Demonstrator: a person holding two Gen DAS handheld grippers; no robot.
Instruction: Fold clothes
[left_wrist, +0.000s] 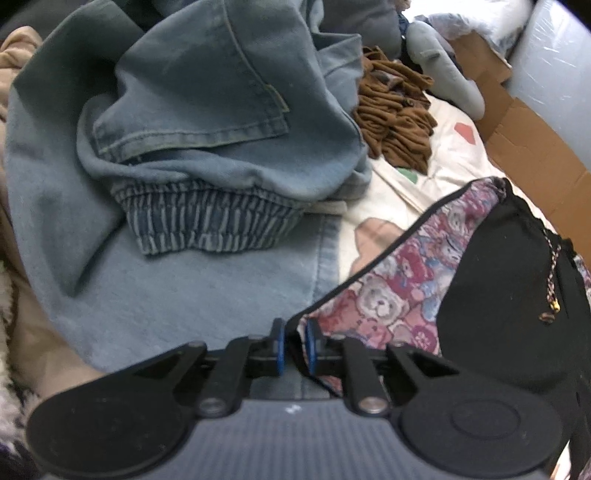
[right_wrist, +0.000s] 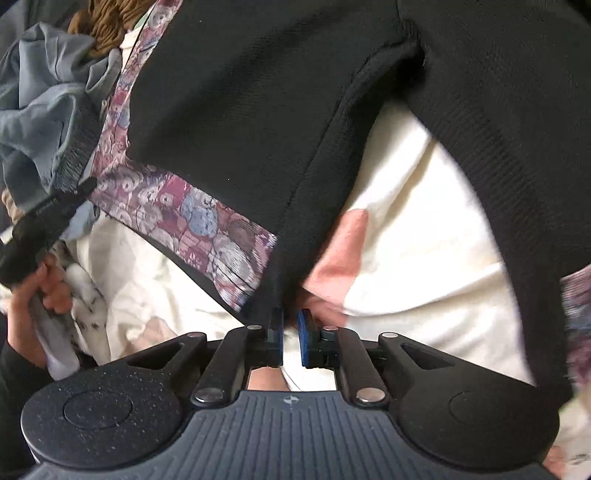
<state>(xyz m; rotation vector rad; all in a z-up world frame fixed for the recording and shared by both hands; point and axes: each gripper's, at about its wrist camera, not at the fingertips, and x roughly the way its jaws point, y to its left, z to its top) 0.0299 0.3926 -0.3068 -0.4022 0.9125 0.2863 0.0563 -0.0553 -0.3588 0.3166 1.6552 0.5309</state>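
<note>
Left gripper (left_wrist: 294, 345) clamped on bear-print hem of black garment (left_wrist: 498, 295); right gripper (right_wrist: 290, 338) pinches its seam edge. Garment spread between both, at 2 o'clock from left claw, for folding; jeans (left_wrist: 207, 122) at 11 o'clock

a cream printed bedsheet (left_wrist: 436, 155) carries denim jeans (left_wrist: 192, 140) and a brown garment (left_wrist: 395, 114).

You get soft daylight from the top right, glare on the plastic wrap (left_wrist: 546, 48), fisheye-bent edges, slight blur everywhere.
</note>
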